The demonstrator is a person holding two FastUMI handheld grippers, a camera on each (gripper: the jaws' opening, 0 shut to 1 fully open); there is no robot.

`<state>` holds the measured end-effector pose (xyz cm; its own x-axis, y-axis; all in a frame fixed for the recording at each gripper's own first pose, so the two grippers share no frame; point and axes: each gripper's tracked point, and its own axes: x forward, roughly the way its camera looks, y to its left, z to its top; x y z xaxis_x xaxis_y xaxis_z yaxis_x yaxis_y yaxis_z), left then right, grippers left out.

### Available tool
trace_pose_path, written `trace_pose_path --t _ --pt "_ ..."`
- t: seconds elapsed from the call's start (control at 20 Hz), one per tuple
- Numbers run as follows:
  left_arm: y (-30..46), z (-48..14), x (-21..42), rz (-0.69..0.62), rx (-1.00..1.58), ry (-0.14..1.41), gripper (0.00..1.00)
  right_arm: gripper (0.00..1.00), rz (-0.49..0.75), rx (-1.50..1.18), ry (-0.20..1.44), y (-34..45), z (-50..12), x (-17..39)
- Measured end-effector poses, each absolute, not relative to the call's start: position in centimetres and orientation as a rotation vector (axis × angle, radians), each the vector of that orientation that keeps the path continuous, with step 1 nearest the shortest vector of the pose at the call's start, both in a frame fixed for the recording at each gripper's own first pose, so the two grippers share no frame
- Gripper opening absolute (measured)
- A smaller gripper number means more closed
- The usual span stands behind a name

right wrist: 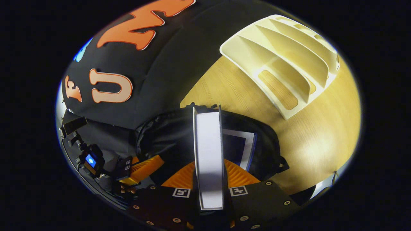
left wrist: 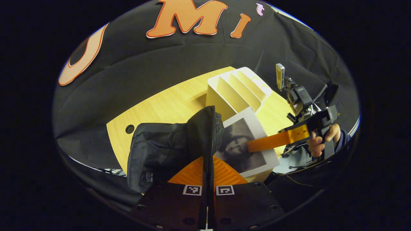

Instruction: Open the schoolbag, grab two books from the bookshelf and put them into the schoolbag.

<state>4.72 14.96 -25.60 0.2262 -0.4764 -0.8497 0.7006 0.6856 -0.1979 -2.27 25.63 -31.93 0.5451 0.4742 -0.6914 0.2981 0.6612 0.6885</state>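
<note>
The black schoolbag (left wrist: 160, 150) lies on the wooden table (left wrist: 167, 102). My left gripper (left wrist: 208, 163) is shut on its zippered flap (left wrist: 210, 128) and holds that flap raised. My right gripper (left wrist: 257, 145) is shut on a book with a grey portrait cover (left wrist: 240, 141), right beside the flap. In the right gripper view this book (right wrist: 208, 150) is edge-on between the fingers of my right gripper (right wrist: 209, 170), over the open schoolbag (right wrist: 167, 134). A second book with a dark cover and white border (right wrist: 240, 144) lies inside. The left gripper (right wrist: 144, 166) grips the bag's near-left rim.
The cream bookshelf (left wrist: 237, 89) stands behind the bag with its slots bare (right wrist: 282, 64). A hand (left wrist: 321, 141) holds the right gripper at the table's right side. Bare table (right wrist: 321, 128) stretches to the right of the bag. The table has a cable hole (left wrist: 129, 129).
</note>
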Motion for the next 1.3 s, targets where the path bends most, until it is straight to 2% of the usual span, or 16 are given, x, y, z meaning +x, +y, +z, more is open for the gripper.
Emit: trace_pose_path --t 0.55,0.6,0.65,0.7,0.75,0.8,0.85,0.95,1.0,1.15,1.2,1.3 --pt "11.3 -24.7 3.0 -0.875 0.246 1.048 0.02 0.3 0.175 0.971 0.962 31.6 -37.2 0.9" --pt "11.2 -24.9 3.0 -0.872 0.247 1.05 0.01 0.39 0.176 0.973 0.954 31.9 -37.3 1.1" --pt "11.4 -25.1 3.0 -0.863 0.248 1.052 0.01 0.3 0.181 0.968 0.952 32.2 -37.6 1.2" --pt "11.3 -25.2 2.9 -0.86 0.247 1.054 0.02 0.3 0.189 0.967 0.955 32.5 -37.9 1.5" --pt "11.2 -25.2 2.8 -0.856 0.244 1.056 0.02 0.2 0.19 0.966 0.955 32.9 -38.3 1.8" --pt "11.3 -25.4 2.7 -0.853 0.244 1.056 0.02 0.31 0.193 0.961 0.96 33.1 -38.6 2.0" --pt "11.4 -25.6 2.7 -0.844 0.238 1.061 0.01 0.31 0.18 0.946 0.973 32.8 -39.0 2.0" --pt "11.6 -25.9 2.9 -0.836 0.221 1.072 0.02 0.4 0.119 0.884 1.025 31.7 -40.5 1.5" --pt "11.7 -26.2 2.8 -0.834 0.212 1.076 0.02 0.51 0.099 0.85 1.053 31.0 -41.2 0.9" --pt "11.4 -26.9 2.8 -0.828 0.179 1.092 0.02 0.7 0.07 0.811 1.128 30.1 -41.4 -1.3" --pt "11.4 -27.0 2.8 -0.82 0.179 1.094 0.02 0.8 0.065 0.806 1.115 29.4 -40.8 -1.2" --pt "11.2 -27.2 2.5 -0.798 0.197 1.088 0.02 0.87 0.071 0.804 1.09 28.3 -39.8 -1.3"
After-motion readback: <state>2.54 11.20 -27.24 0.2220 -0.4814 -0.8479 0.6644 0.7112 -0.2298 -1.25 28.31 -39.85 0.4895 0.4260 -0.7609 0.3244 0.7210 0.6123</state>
